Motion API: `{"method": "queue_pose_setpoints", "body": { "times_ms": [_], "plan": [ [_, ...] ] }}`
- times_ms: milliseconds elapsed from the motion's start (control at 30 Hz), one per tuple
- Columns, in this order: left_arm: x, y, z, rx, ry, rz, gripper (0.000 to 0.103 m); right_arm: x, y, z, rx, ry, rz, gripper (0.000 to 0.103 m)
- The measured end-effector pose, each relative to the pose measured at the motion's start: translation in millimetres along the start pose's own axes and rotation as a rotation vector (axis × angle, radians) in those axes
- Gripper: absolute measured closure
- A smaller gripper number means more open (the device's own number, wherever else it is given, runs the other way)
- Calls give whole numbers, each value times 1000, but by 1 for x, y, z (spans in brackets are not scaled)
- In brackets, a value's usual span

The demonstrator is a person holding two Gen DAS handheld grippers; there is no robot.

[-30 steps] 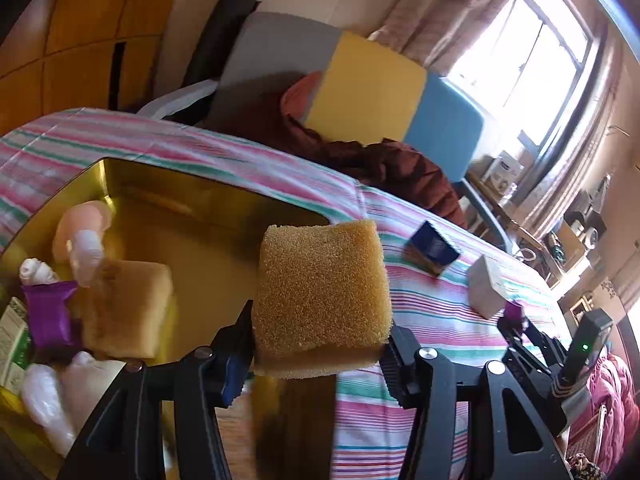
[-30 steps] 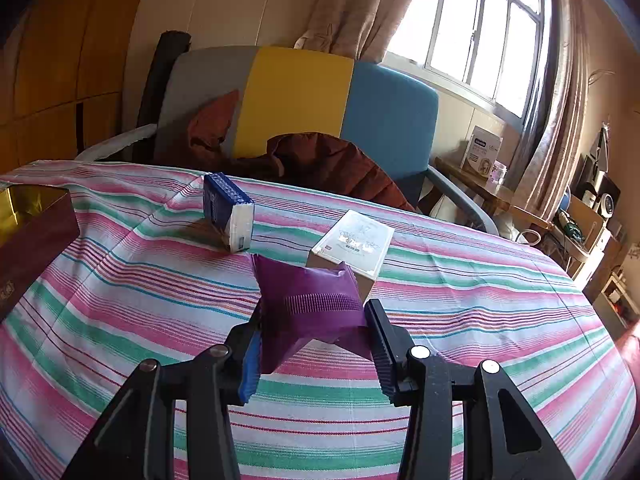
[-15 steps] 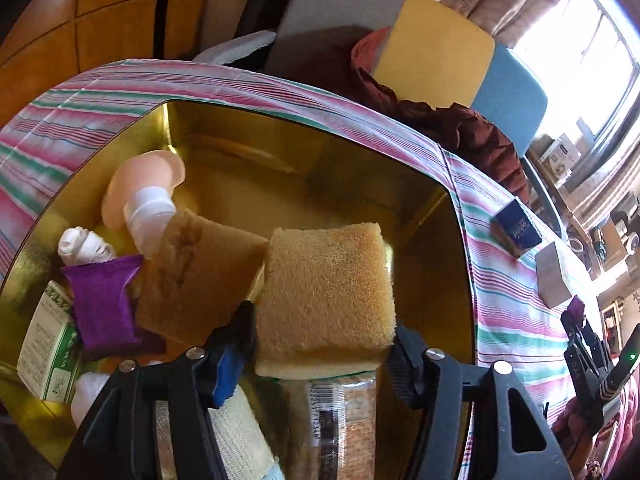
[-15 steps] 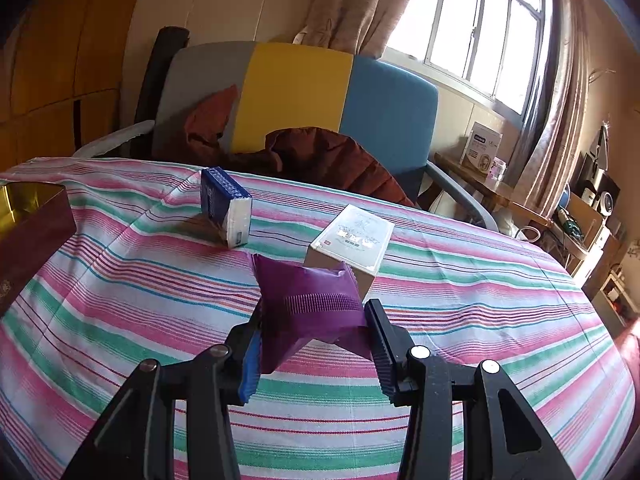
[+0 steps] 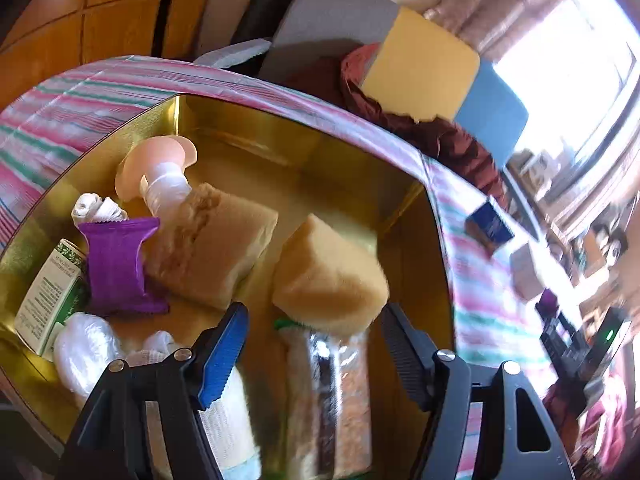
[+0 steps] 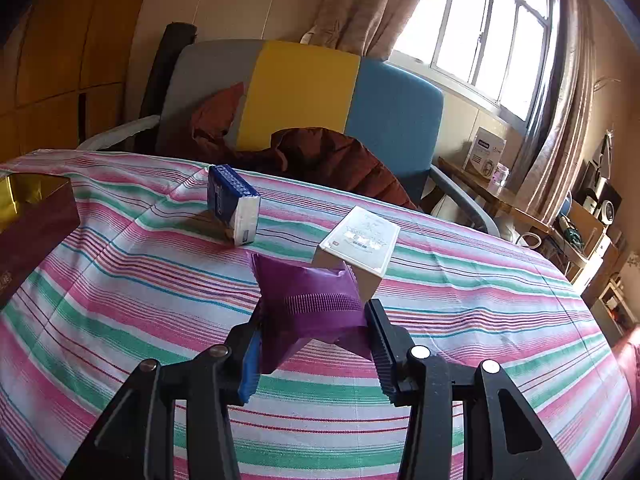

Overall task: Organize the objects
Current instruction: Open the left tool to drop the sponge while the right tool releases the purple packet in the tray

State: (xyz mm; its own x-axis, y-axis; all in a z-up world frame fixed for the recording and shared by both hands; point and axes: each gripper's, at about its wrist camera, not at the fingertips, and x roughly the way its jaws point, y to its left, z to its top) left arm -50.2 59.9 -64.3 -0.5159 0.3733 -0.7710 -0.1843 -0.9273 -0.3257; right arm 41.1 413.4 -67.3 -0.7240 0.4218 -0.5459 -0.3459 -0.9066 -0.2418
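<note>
left wrist view: the left gripper (image 5: pixel 312 336) hangs over the gold tin (image 5: pixel 360 168), its jaws opening, and the yellow sponge (image 5: pixel 330 276) lies tilted just ahead of the pads with neither pad pressing on it. it sits on wrapped packets (image 5: pixel 328 392) beside a second sponge (image 5: pixel 216 248). to finish the drop well, i judge the jaws should be fully clear before lifting straight up, so the soft sponge does not snag on the ribbed pads and tip out. a green and white carton (image 5: pixel 48 300) at the tin's left carries small print, too blurred to read.

right wrist view: the right gripper (image 6: pixel 312 340) is clamped on a purple sachet (image 6: pixel 312 300), held above the striped cloth (image 6: pixel 120 312). it should wait until the tin is free, i think. a blue tissue pack (image 6: pixel 232 208) and a white box (image 6: pixel 360 240) stand beyond; their printing is not legible.
</note>
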Motion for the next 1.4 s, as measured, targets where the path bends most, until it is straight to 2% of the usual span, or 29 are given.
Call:
{"method": "queue_pose_setpoints", "body": {
  "times_ms": [133,233,300,333,400,433,533,667,967,1300,1400],
  "plan": [
    [-5,-4,-5,40,0,20,40,-2,6,0,-34,-5,13,56],
    [-6,-3,0,46,3,79,45,-5,11,0,-62,-10,18,56],
    [-11,4,0,0,-10,40,46,-9,15,2,-85,-15,17,56],
    [-17,10,1,-38,-27,-17,46,-12,18,4,-94,-17,22,56],
    [-27,14,3,-78,-76,-77,45,-24,23,9,-66,-12,82,56],
    [-33,15,4,-86,-103,-78,44,-32,26,12,-38,-13,125,56],
    [-46,20,7,-113,-159,-43,44,-52,42,24,3,-12,242,56],
    [-56,34,9,-182,-189,-9,44,-75,82,35,-13,-10,396,56],
    [-73,55,20,-245,-229,36,43,-113,160,41,-103,53,641,56],
    [-90,66,28,-277,-268,29,43,-116,225,47,-227,150,763,55],
    [-95,70,30,-291,-276,29,43,-117,245,47,-277,148,761,55]
  ]
}}
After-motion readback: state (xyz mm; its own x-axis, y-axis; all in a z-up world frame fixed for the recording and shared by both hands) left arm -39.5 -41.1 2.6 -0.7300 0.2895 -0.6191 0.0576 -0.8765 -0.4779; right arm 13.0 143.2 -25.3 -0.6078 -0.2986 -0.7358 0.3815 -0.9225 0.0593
